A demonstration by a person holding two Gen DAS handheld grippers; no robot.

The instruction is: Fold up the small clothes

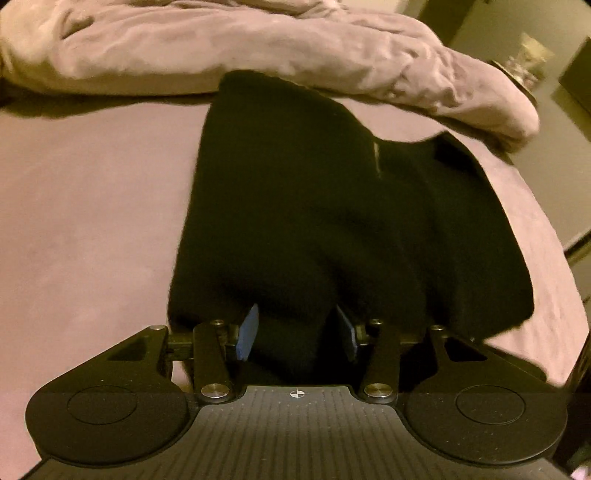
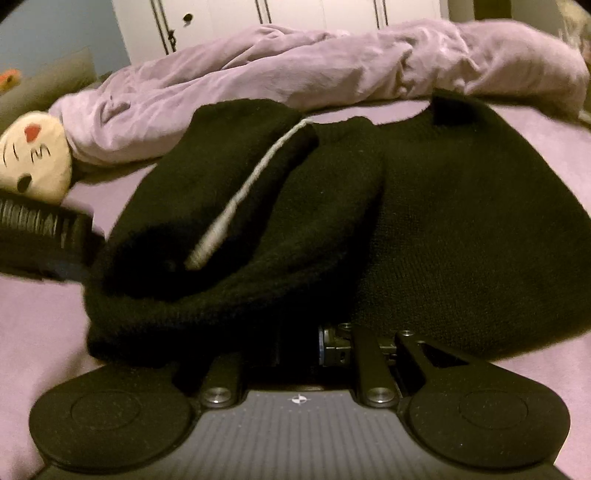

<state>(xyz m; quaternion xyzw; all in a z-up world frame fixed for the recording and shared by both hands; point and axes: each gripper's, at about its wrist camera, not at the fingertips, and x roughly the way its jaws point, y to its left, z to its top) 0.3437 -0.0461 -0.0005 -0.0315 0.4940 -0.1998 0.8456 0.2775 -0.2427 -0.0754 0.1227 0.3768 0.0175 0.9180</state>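
Blue pads (image 1: 248,332) sit right up front on the left gripper (image 1: 295,334), its jaws parted at a moderate width with a bunch of the black knit garment (image 1: 332,221) rising between them; whether they actually pinch the cloth I cannot tell. That garment spreads from the near edge out toward the far side of the purple bedsheet (image 1: 92,206), its far end touching the rumpled lilac duvet (image 1: 258,48). Over on the right wrist view, the right gripper (image 2: 295,345) is half buried: black knit drapes over its left finger, only the right finger (image 2: 334,347) peeks out, so its opening cannot be judged. Just beyond it, the garment is doubled over on the left, a folded layer lying on top with a pale grey stripe (image 2: 243,195) running diagonally across it. To the far left, a cream plush toy (image 2: 33,158) with a red heart rests against the duvet, and the left gripper's dark ribbed body enters from the left edge, near the garment's side. White cupboard doors (image 2: 280,14) stand beyond the bed.
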